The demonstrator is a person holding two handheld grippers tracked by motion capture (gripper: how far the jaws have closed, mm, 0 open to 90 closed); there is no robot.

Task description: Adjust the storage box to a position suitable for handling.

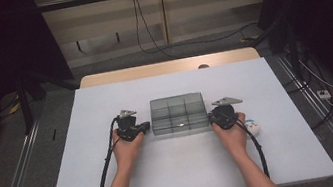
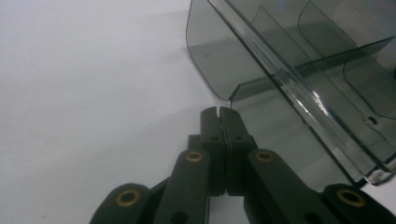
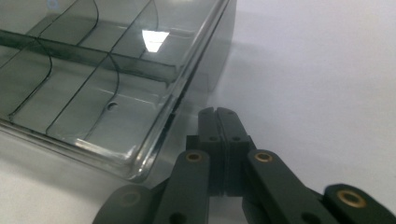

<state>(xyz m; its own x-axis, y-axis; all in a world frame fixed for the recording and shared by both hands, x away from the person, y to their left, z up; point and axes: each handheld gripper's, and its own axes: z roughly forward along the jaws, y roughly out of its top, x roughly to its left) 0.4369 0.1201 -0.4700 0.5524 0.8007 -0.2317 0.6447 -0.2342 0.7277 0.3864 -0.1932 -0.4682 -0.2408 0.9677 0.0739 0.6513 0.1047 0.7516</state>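
My left claw (image 2: pixel 219 112) and my right claw (image 3: pixel 217 112) are both matte black, with small brass-coloured rings at their pivots, and each carries a grey three-cornered plate on top. The compartment box (image 1: pixel 179 114) between them is smoke-grey and see-through, its dividers a darker grey. The counter (image 1: pixel 177 173) is plain white, with a pale wood edge at the far side. My cables are black.

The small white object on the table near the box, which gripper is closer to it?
Right. The right gripper sits at the right end of the smoky compartment box, just left of the small white object. The left gripper is at the box's far left end.
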